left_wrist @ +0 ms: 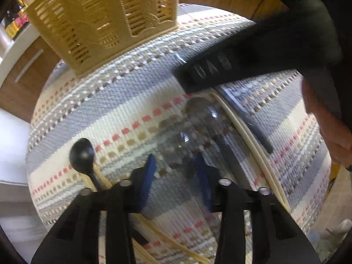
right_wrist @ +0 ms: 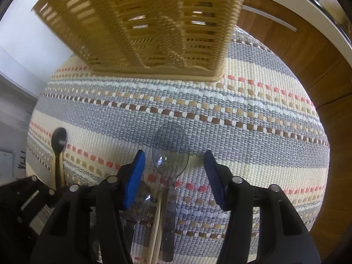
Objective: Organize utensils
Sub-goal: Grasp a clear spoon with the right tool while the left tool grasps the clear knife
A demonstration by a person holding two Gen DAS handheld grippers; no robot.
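Observation:
A tan slotted utensil caddy [left_wrist: 103,19] stands at the far edge of a striped woven mat [left_wrist: 136,101]; it also fills the top of the right wrist view [right_wrist: 154,22]. My left gripper [left_wrist: 176,173] is open and empty above a clear plastic spoon [left_wrist: 204,118]. A black spoon [left_wrist: 82,156] lies to its left beside pale chopsticks [left_wrist: 167,239]. My right gripper [right_wrist: 175,176] is open, its blue pads on either side of a clear spoon [right_wrist: 170,151] on the mat. A second clear spoon [right_wrist: 140,202] and a chopstick [right_wrist: 156,226] lie under it. The black spoon [right_wrist: 59,145] shows at the left.
In the left wrist view the other gripper's black body [left_wrist: 253,59] and a hand [left_wrist: 330,127] cross the right side. A dark knife [left_wrist: 248,118] and a cream chopstick [left_wrist: 246,132] lie there. Wooden cabinet fronts [right_wrist: 297,50] rise behind the mat.

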